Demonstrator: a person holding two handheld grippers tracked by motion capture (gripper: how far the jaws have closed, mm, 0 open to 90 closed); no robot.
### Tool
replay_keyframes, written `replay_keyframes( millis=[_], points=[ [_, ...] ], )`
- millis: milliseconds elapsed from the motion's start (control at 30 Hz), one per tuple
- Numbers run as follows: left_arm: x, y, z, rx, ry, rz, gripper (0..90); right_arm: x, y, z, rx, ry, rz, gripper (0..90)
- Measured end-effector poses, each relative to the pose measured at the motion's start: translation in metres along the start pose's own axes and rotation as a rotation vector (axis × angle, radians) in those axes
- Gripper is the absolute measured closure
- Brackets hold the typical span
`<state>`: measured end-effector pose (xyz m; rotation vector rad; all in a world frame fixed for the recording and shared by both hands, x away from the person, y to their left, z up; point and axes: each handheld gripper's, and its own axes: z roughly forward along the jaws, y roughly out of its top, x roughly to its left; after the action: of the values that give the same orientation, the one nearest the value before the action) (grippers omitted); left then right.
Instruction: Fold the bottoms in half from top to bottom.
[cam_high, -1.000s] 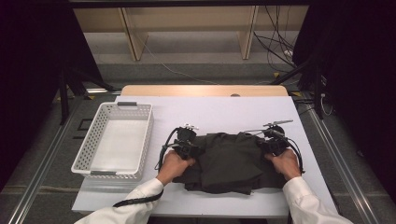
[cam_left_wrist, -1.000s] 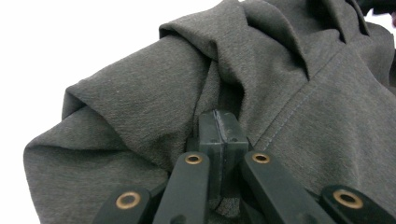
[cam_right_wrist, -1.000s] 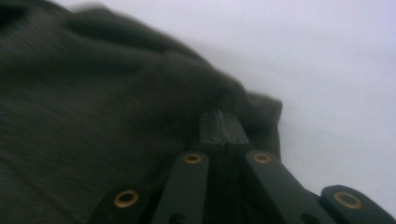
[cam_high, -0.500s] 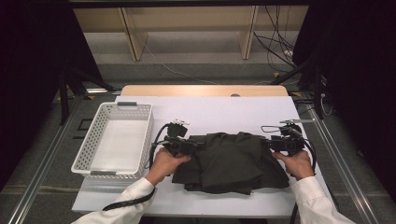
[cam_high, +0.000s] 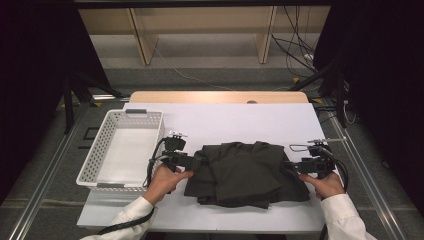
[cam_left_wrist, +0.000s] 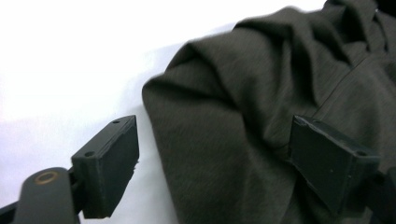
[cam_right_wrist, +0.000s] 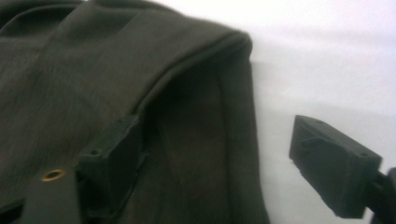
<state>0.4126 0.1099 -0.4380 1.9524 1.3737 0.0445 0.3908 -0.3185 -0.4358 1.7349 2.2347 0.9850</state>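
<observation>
A dark, loosely folded garment (cam_high: 245, 172) lies on the middle of the white table (cam_high: 240, 120). My left gripper (cam_high: 199, 161) lies level at its left edge and my right gripper (cam_high: 289, 166) at its right edge, each held in a hand. In the left gripper view the gripper (cam_left_wrist: 215, 163) is open, and the garment's (cam_left_wrist: 261, 79) rounded edge lies loose between the jaws. In the right gripper view the gripper (cam_right_wrist: 219, 163) is open too, one jaw over the garment (cam_right_wrist: 93, 60), the other over bare table. Both pairs of jaws have just been opening, and neither presses on the cloth.
A white perforated basket (cam_high: 100, 150) stands on the table's left side, close behind my left hand. A wooden strip (cam_high: 215, 96) edges the table's far side. Metal rails run along both sides, and cables hang at the back right.
Both grippers were shut on the garment's far corners. They have let go, opened, and slid outward and toward the person to the garment's left and right edges.
</observation>
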Motion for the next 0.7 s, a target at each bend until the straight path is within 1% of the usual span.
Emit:
replay_keyframes(
  millis=[100,167,267,333,367,500,533,567,600,700],
  points=[
    [0.004,-0.005,0.004,0.016,-0.016,-0.024,15.0,-0.002,-0.004,0.0,0.006,0.018,0.005,15.9],
    [0.005,-0.008,0.007,0.033,-0.025,-0.036,14.7,-0.003,-0.006,0.001,0.014,0.018,0.016,15.8],
    [0.009,-0.01,0.012,0.052,-0.045,-0.066,14.7,-0.006,-0.007,0.004,0.021,0.039,0.029,15.4],
    [0.009,-0.011,0.016,0.072,-0.043,-0.066,14.6,-0.006,-0.008,0.006,0.031,0.035,0.024,15.4],
    [0.008,-0.012,0.017,0.081,-0.046,-0.067,14.6,-0.005,-0.008,0.007,0.034,0.04,0.026,15.4],
    [0.007,-0.013,0.02,0.1,-0.063,-0.068,13.3,-0.006,-0.009,0.008,0.038,0.045,0.026,15.3],
    [0.008,-0.013,0.021,0.104,-0.073,-0.07,13.2,-0.006,-0.009,0.008,0.04,0.046,0.025,15.3],
    [0.008,-0.014,0.022,0.107,-0.084,-0.081,13.1,-0.006,-0.009,0.008,0.042,0.047,0.023,15.3],
    [0.008,-0.014,0.023,0.114,-0.089,-0.079,13.0,-0.006,-0.01,0.009,0.045,0.046,0.025,15.3],
    [0.009,-0.017,0.026,0.126,-0.112,-0.091,13.0,-0.006,-0.01,0.009,0.048,0.048,0.029,15.3]
  ],
)
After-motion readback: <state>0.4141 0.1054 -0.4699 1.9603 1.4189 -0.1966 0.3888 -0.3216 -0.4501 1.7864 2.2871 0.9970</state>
